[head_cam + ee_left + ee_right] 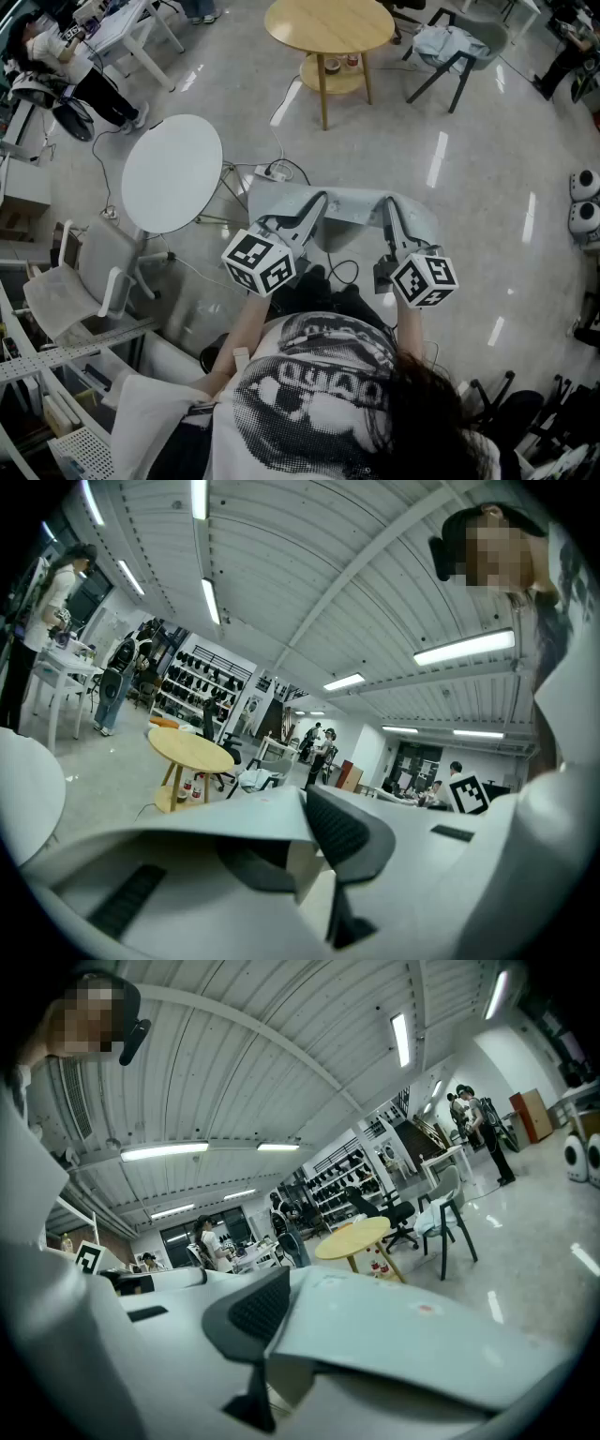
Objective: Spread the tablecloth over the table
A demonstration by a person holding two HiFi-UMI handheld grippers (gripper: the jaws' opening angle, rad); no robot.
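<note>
Two hand-held grippers carry the tablecloth [349, 208] between them, up in the air in front of your chest. It is a pale grey-blue sheet, smooth and plain, and in the head view it shows as a broad band running from one hand-held gripper to the other, with the floor [469, 131] below it.

Your left hand-held gripper [322, 200] has its jaws nearly together, pinched on the left end of the tablecloth [206, 817]. In the left gripper view the sheet runs flat out from the dark ribbed pad [339, 829] and off to the left.

Your right hand-held gripper [387, 202] is clamped the same way on the right end. In the right gripper view the tablecloth [403, 1326] comes out beside the ribbed pad [258, 1309] and spreads to the right, with a small reddish mark [424, 1310] on its upper face.

You hold the sheet to the right of the white counter [173, 173], near its edge but not over it. None of the tablecloth lies on that counter's top.
</note>
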